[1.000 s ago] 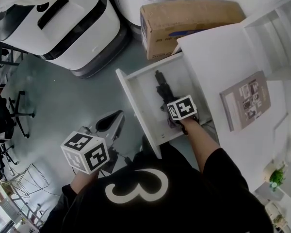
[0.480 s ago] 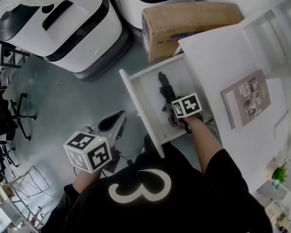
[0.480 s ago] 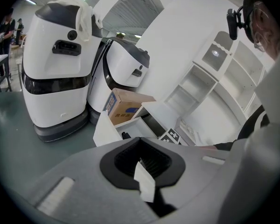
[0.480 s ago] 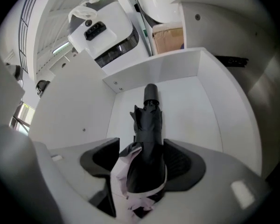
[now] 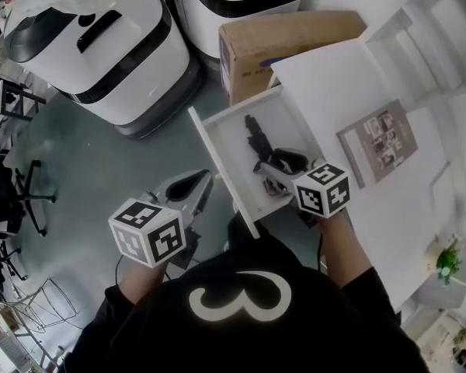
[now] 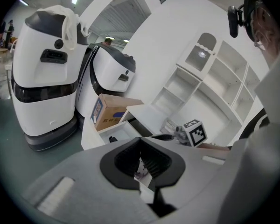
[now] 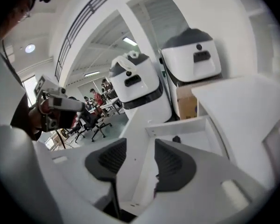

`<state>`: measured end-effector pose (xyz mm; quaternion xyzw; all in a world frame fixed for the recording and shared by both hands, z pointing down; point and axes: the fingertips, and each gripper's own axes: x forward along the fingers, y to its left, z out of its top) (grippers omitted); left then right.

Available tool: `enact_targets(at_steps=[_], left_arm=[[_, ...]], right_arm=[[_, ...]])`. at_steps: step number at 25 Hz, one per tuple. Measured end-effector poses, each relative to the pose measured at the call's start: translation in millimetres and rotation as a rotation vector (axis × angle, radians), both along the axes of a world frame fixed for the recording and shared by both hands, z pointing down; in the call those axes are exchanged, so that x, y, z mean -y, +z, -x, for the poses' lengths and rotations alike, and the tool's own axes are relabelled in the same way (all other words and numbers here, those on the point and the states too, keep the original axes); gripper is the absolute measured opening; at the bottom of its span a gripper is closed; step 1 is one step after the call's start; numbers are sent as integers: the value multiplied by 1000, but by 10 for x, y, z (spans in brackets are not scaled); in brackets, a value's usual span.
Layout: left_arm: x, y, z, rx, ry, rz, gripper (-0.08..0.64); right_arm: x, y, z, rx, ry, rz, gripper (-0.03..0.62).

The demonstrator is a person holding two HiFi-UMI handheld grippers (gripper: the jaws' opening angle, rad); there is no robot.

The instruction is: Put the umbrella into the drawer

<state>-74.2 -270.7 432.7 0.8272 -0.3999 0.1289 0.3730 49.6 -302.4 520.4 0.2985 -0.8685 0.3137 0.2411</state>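
From the head view the whole black umbrella [image 5: 255, 140] can be seen, lying lengthwise in the open white drawer [image 5: 220, 169] from near its back wall toward its front. Both gripper views catch only a small dark end of it in that drawer. The right gripper [image 5: 273, 164] hangs over the front end of the drawer, overlapping the umbrella's near end in the head view. Its own view shows the jaws [image 7: 140, 143] apart and closing, with nothing between the pads, only the drawer's wall and floor beyond them. The left gripper [image 5: 193, 186] is outside the drawer, past its front panel and over the grey floor, well apart from the umbrella. Its view shows the pad tips [image 6: 141, 146] brought together and gripping nothing. That view alone takes in the white shelving [image 6: 214, 78] above the tabletop [image 5: 334, 84] and the right gripper's marker cube [image 6: 195, 132]. The right gripper view alone shows office chairs [image 7: 95, 125] and people far off. A cardboard box [image 5: 287, 41] stands behind the drawer's back edge, and a booklet [image 5: 377, 138] lies on the tabletop.
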Motion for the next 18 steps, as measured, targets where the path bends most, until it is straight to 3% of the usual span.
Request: enact_targets(at_steps=[2,5,9,18], left_arm=[[-54,-119,-75,-14,16,-30,9],[-174,-280,-195,-29,50,-67,9],[-365,-464,-316,-49,89,-103,9],[-690,-965,-568,-97,174,-207,9]], right_arm=[[-114,-404,-28,58,8,-63,148],[-342,-951,-88,177,43,-119,134],[-685,-1494,-163,251,49,-219,16],[-1172,-1997,-254,322,82,-305,3]])
